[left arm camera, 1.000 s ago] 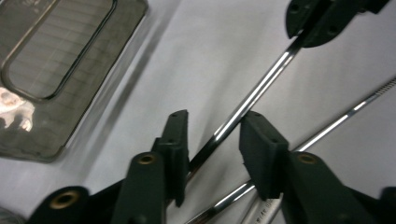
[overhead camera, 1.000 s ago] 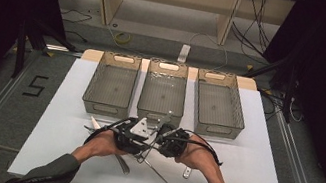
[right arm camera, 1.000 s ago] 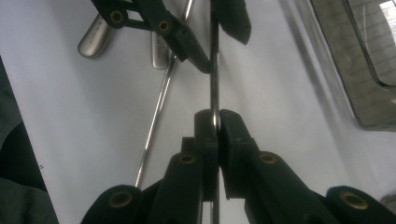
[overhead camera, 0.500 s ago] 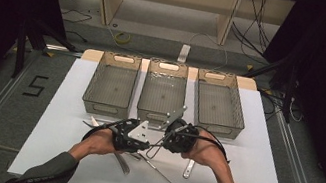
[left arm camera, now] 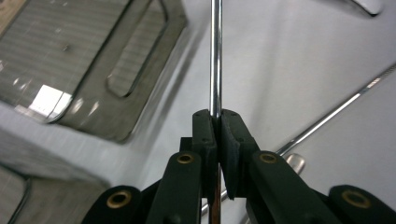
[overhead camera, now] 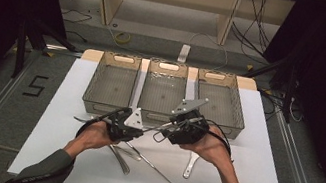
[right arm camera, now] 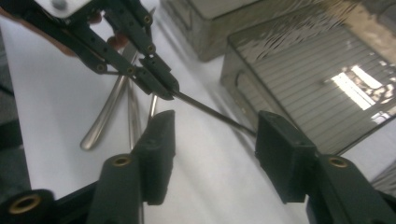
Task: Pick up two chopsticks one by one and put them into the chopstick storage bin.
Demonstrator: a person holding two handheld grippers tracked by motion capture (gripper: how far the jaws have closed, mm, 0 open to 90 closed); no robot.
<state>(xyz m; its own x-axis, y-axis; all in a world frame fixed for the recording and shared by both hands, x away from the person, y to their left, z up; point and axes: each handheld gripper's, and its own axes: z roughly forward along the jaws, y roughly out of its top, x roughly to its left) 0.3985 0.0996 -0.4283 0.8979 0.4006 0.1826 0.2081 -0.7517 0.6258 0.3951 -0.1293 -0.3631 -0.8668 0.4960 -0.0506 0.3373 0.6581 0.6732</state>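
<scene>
White matte desk (overhead camera: 72, 106) carries three rectangular wire-mesh trays (overhead camera: 163, 94). In front of the middle tray, the left gripper (overhead camera: 141, 129) fingers (left arm camera: 205, 135) clamp a thin, polished, straight steel rod (left arm camera: 215, 56). The right gripper (right arm camera: 212, 140) fingers, having just been opening, stand apart around the rod.

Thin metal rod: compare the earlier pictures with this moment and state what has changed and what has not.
The left gripper is now shut on the thin metal rod; the right gripper's jaws have just been opening, releasing it. Both hands rose. The three mesh trays and the utensils on the table stayed put.
</scene>
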